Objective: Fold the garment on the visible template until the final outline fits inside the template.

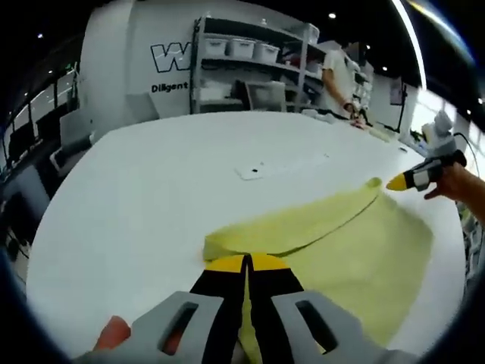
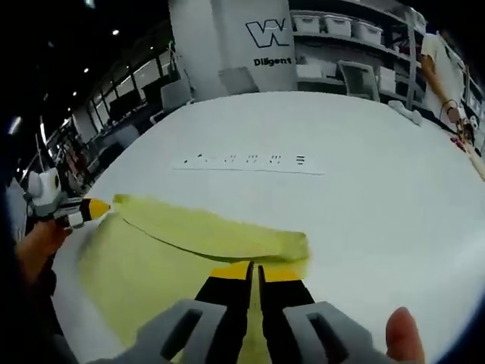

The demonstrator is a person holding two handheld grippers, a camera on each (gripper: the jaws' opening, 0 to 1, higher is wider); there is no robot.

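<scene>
A yellow-green garment [image 1: 356, 250] lies on the white table [image 1: 151, 197], with one edge folded over in a long band [image 2: 204, 231]. My left gripper [image 1: 248, 262] is shut on the near end of that fold. My right gripper [image 1: 394, 184], held by a hand, pinches the fold's far corner. In the right gripper view the right gripper [image 2: 255, 270] is shut on the cloth's folded end, and the left gripper [image 2: 102, 206] grips the opposite corner. No template outline can be made out under the cloth.
A flat white strip with dark marks [image 2: 250, 160] lies on the table beyond the garment [image 1: 261, 168]. A person [image 1: 337, 76] stands at the far edge by shelves with bins [image 1: 250, 53]. The table edge [image 1: 45, 250] curves close on the left.
</scene>
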